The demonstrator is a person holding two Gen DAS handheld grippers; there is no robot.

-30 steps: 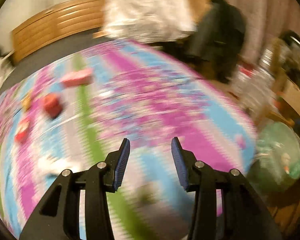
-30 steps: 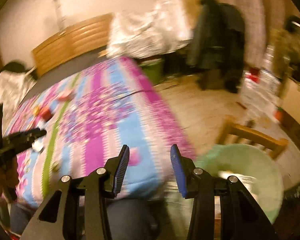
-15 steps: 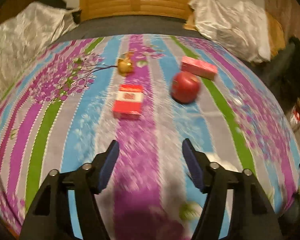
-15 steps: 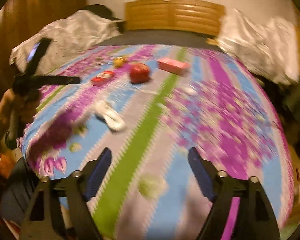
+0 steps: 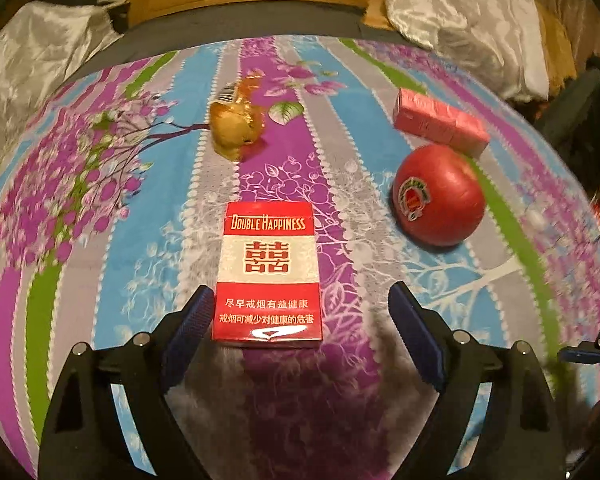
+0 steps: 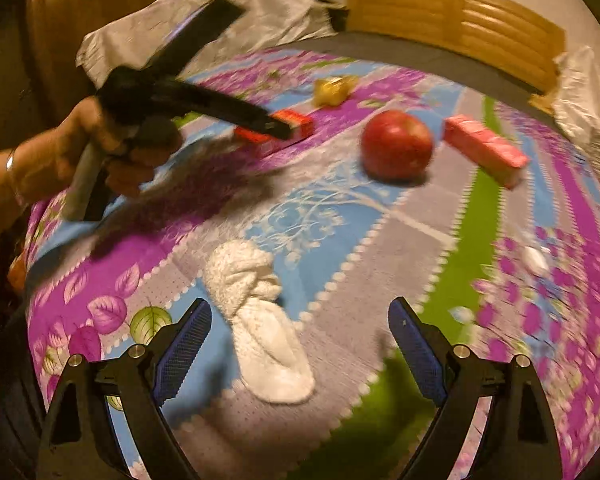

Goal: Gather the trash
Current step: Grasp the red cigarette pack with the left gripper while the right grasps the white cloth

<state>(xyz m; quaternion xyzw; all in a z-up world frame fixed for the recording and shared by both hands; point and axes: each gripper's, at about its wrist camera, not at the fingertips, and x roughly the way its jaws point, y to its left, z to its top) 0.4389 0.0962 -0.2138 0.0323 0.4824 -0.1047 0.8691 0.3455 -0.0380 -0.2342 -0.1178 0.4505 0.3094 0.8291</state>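
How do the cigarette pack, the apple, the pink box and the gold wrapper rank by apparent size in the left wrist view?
1. Cigarette pack: largest, though it lies nearest the camera, which enlarges it.
2. Apple and pink box: about alike; the box lies farther off, so I cannot rank them.
3. Gold wrapper: smallest, and far back.

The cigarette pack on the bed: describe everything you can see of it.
The cigarette pack is a flat red and white box, glossy as if wrapped in film, printed "Double Happiness" with a red Chinese character and white Chinese text below. It lies face up and closed on the striped floral bedspread. Its near end sits between the open left gripper fingers, closer to the left one; contact is unclear.
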